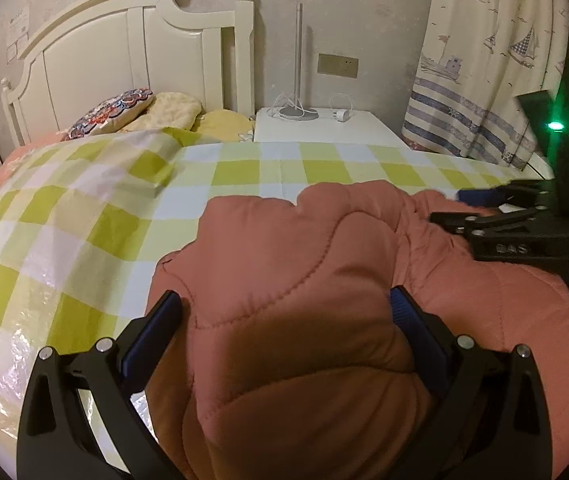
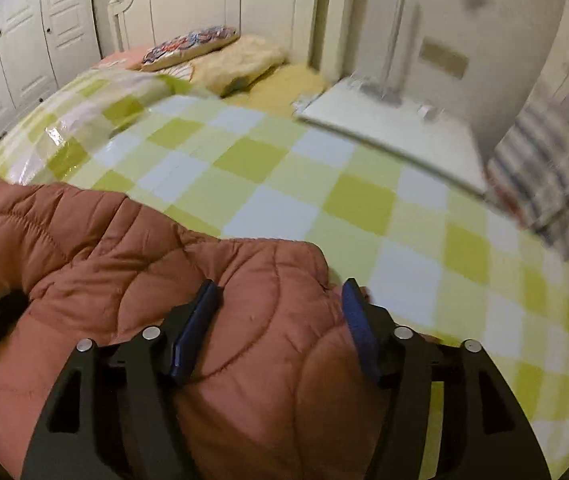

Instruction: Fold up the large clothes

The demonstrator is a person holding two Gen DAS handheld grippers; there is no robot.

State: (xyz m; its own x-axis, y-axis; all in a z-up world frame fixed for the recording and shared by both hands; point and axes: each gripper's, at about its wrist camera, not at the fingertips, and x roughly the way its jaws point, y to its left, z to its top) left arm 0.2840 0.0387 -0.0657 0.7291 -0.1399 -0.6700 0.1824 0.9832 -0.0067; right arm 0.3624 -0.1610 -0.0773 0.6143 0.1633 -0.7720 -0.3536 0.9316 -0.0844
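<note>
A rust-orange quilted puffer jacket (image 1: 304,280) lies bunched on a green-and-white checked bedspread (image 1: 84,216). My left gripper (image 1: 284,304) has its jaws wide apart, with a thick fold of the jacket between the blue pads (image 1: 152,336). My right gripper (image 2: 280,292) also stands spread around a puffy fold of the jacket (image 2: 144,264), pads (image 2: 196,332) against the fabric on both sides. The right gripper also shows in the left wrist view (image 1: 504,216), at the jacket's right side. The jacket's lower part is hidden under both grippers.
Pillows (image 1: 124,112) lie at the cream headboard (image 1: 124,40). A white nightstand (image 1: 324,128) with a lamp and charger stands beside the bed. A sailboat curtain (image 1: 484,60) hangs on the right. White wardrobe doors (image 2: 24,52) stand on the left.
</note>
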